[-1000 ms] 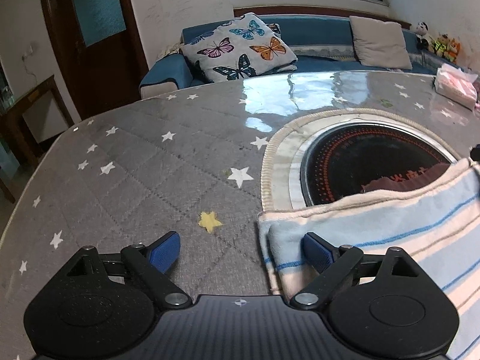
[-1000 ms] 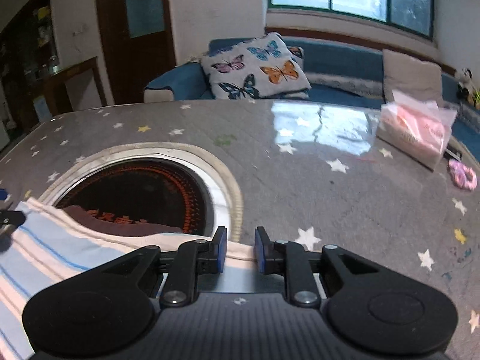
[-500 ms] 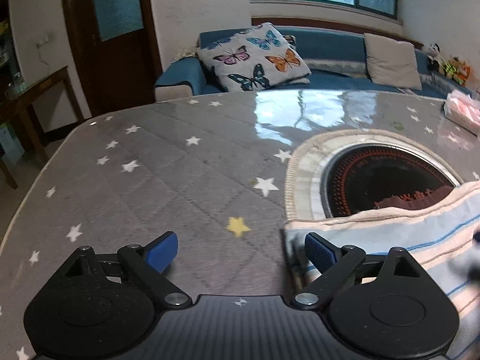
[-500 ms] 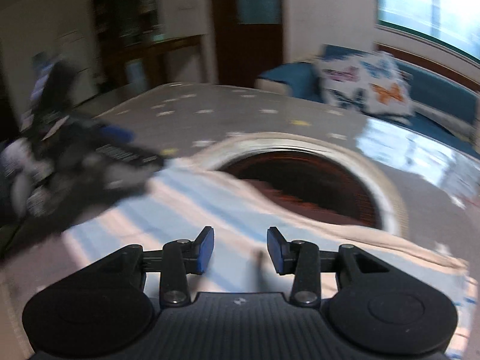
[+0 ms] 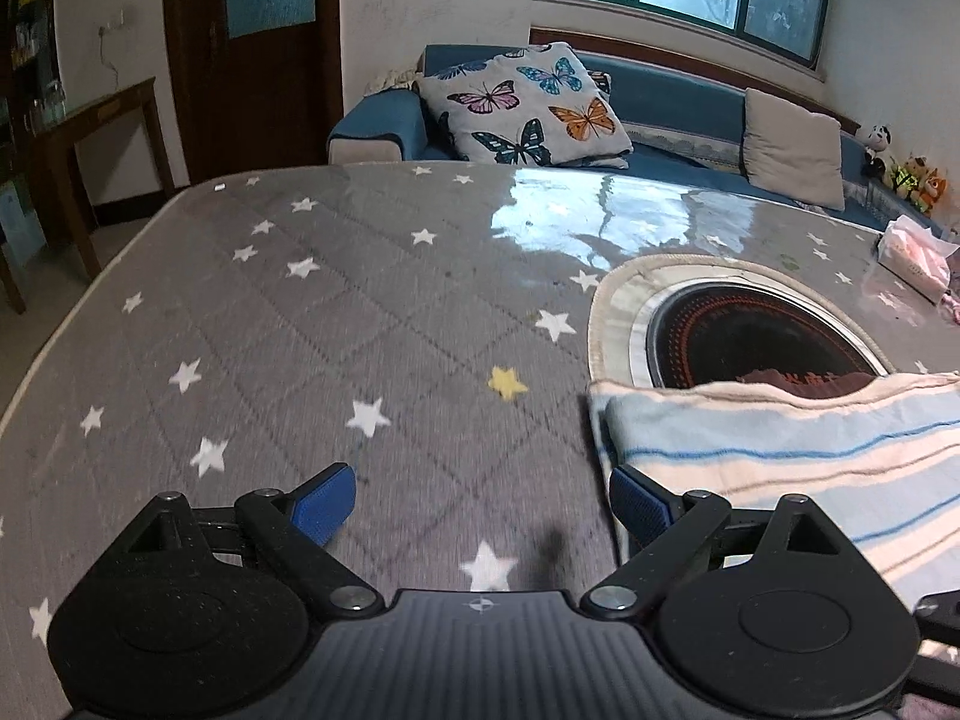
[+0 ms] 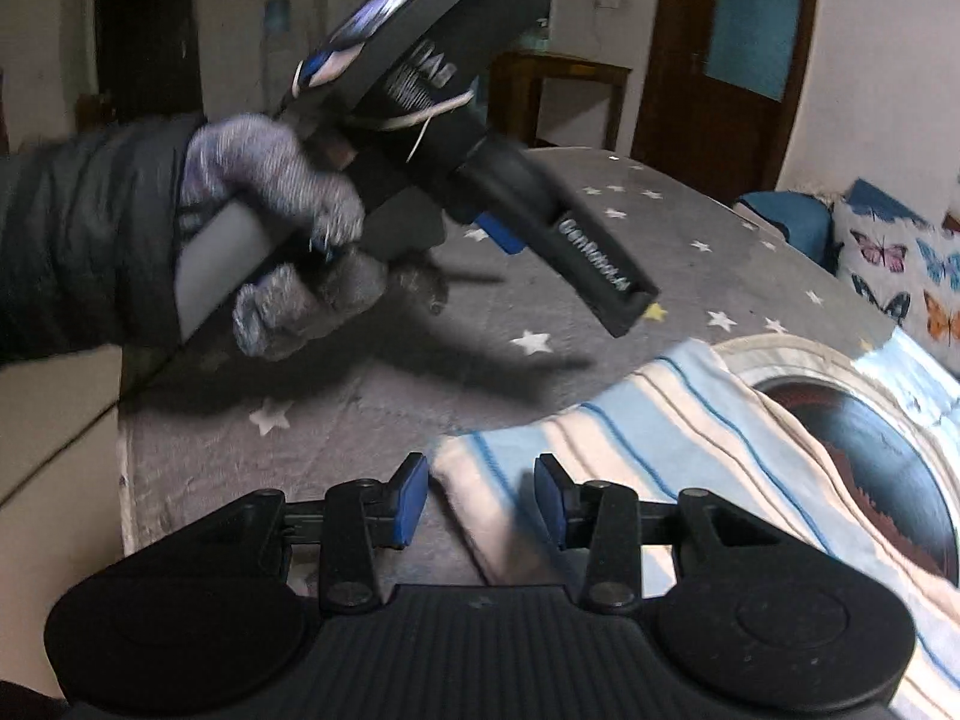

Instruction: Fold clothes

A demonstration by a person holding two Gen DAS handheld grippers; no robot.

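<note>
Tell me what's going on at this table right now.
A person with a gripper in each hand is folding a striped cloth on the star-patterned table. The cloth lies partly folded, its far edge over the round black burner. The right gripper, open, has its jaws astride the cloth's near corner without pinching it. The left gripper, held in a gloved hand, is open and empty beside the cloth's left edge.

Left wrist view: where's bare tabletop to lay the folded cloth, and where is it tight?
Free: the grey star-print table cover left of the striped cloth, out to the table's left edge. Crowded: right side, with the round black inset, the cloth over its near rim, and the pink packet beyond.
</note>
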